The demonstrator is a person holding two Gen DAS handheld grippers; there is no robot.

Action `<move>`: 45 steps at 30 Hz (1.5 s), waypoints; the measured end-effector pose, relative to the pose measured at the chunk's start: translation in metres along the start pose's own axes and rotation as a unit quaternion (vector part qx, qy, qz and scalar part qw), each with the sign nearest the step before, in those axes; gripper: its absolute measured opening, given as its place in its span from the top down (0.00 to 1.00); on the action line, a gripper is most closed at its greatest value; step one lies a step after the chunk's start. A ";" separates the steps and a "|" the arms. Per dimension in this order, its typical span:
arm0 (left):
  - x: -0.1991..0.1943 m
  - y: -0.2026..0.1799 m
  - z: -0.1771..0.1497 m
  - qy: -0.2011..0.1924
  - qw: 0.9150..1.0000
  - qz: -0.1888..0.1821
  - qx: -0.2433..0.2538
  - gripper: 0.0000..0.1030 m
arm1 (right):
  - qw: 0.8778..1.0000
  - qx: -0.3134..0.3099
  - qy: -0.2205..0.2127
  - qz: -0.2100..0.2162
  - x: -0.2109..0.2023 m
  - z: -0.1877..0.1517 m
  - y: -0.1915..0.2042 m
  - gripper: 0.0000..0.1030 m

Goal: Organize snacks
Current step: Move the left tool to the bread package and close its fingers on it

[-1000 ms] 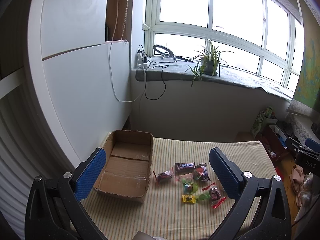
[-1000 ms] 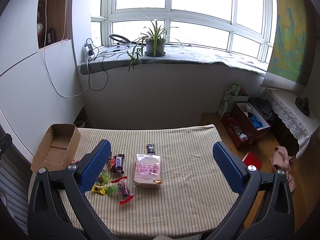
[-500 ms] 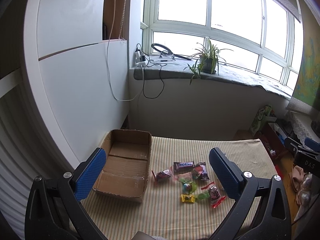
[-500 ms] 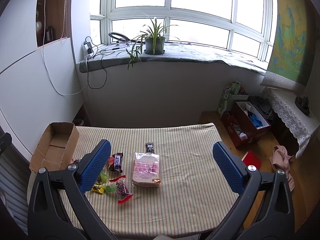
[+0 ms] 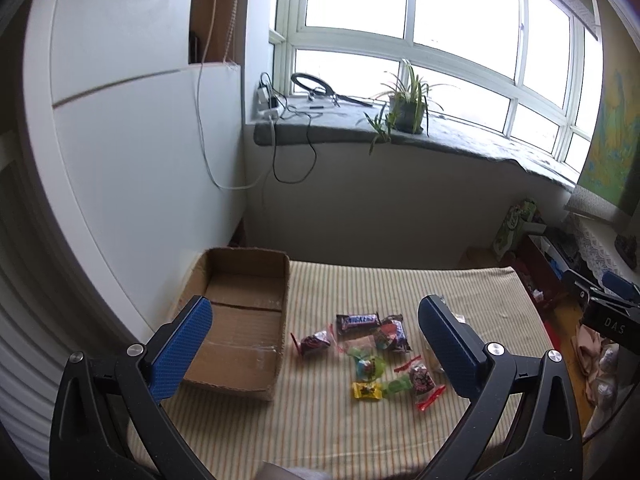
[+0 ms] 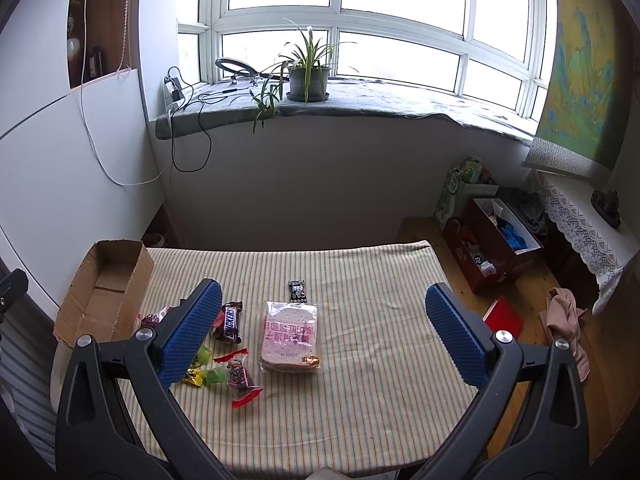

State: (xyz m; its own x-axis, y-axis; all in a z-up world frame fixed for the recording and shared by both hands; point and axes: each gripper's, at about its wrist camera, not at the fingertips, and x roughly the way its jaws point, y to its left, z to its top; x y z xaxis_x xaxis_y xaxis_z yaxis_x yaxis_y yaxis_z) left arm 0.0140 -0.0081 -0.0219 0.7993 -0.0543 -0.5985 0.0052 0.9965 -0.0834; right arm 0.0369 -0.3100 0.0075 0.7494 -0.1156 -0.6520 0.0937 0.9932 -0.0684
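Observation:
An empty cardboard box [image 5: 240, 320] [image 6: 106, 292] lies at the left end of a striped table [image 5: 360, 420] [image 6: 380, 360]. Right of it sits a cluster of small snacks: a Snickers bar [image 5: 357, 321] [image 6: 231, 322], a yellow candy [image 5: 366, 391], a green candy [image 5: 370, 366] and red-wrapped sweets [image 6: 239, 378]. A bagged slice of bread [image 6: 291, 336] and a small dark packet [image 6: 297, 291] lie mid-table. My left gripper [image 5: 316, 344] hovers open above the box edge and snacks. My right gripper [image 6: 320, 334] hangs open over the bread. Neither holds anything.
A white cabinet wall [image 5: 140, 160] stands left of the table. Behind is a windowsill with a potted plant [image 6: 308, 76] and cables. On the floor at right are boxes of clutter [image 6: 492, 240] and a cloth [image 6: 564, 320]. The other gripper [image 5: 608, 316] shows at the right edge.
Both views have drifted slightly; the snacks and box sit a little lower and farther in frame. Nothing on the table has moved, and both grippers stay open.

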 end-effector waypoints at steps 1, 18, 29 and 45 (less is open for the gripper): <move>0.004 0.001 -0.002 0.009 1.000 -0.011 -0.004 0.00 | 1.000 0.000 0.002 0.001 0.002 0.000 -0.001 0.00; 0.080 -0.020 -0.035 0.129 0.986 -0.101 -0.038 0.06 | 0.977 0.087 0.126 0.150 0.090 -0.049 -0.044 0.00; 0.147 -0.081 -0.057 0.237 0.949 -0.206 -0.042 0.12 | 0.950 0.124 0.209 0.194 0.160 -0.073 -0.056 0.00; 0.225 -0.118 -0.080 0.308 0.923 -0.227 -0.035 0.52 | 0.900 0.182 0.308 0.250 0.256 -0.097 -0.058 0.45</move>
State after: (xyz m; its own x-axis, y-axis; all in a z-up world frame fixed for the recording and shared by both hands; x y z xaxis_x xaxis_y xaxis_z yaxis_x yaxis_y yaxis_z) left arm 0.1450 -0.1435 -0.2109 0.2313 -0.5128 -0.8267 0.1989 0.8568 -0.4758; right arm 0.1595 -0.3964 -0.2283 0.2621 0.4844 -0.8347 0.1378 0.8373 0.5291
